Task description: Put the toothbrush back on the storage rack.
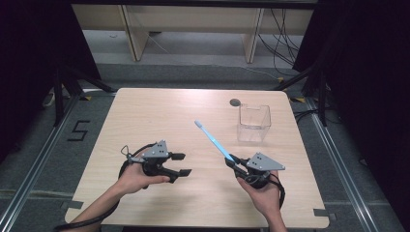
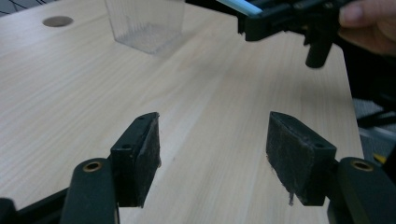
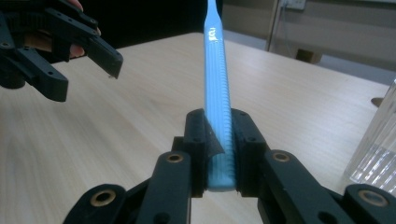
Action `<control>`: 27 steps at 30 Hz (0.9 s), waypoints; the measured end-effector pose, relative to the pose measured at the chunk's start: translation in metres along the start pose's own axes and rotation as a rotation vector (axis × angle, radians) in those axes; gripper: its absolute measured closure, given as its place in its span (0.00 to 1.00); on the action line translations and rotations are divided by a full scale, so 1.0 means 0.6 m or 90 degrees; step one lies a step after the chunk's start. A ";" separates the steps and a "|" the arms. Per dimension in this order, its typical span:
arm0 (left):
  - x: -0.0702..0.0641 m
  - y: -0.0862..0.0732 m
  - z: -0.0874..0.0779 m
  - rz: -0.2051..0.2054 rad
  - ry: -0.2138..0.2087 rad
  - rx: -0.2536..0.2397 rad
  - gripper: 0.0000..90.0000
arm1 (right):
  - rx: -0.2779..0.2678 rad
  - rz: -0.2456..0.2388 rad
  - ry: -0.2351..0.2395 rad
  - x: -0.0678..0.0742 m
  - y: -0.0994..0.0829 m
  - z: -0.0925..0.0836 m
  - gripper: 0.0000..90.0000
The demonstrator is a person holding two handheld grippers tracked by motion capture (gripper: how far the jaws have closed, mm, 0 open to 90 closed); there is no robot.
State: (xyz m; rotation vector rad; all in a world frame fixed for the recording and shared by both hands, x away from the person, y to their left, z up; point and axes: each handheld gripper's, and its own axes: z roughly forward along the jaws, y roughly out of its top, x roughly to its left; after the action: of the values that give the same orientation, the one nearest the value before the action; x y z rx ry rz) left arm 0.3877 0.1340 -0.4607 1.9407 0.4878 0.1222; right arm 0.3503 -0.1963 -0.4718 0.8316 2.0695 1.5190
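Observation:
A light blue toothbrush [image 1: 212, 139] slants up and to the left from my right gripper [image 1: 233, 161], which is shut on its handle end. In the right gripper view the ribbed blue handle [image 3: 217, 116] is clamped between the two pads and rises away from the camera. My left gripper [image 1: 181, 164] is held low over the table at the left, jaws wide apart with nothing between them; its pads [image 2: 144, 158] frame bare wood in the left gripper view. A clear plastic cup [image 1: 253, 123] stands on the table beyond the right gripper.
The light wooden table [image 1: 159, 116] has a round grommet hole [image 1: 235, 102] near its far edge, just behind the cup. Dark curtains flank the table, and cables and table legs lie on the floor beyond it.

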 end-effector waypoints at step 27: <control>0.020 0.058 0.034 -0.062 0.012 -0.091 0.36 | -0.038 -0.018 0.005 0.019 0.011 0.016 0.87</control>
State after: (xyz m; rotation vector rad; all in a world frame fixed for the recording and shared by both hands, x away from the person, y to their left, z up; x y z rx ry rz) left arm 0.4146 0.1096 -0.4393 1.7750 0.5701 0.1087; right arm 0.3499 -0.1801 -0.4682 0.7723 2.0228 1.5638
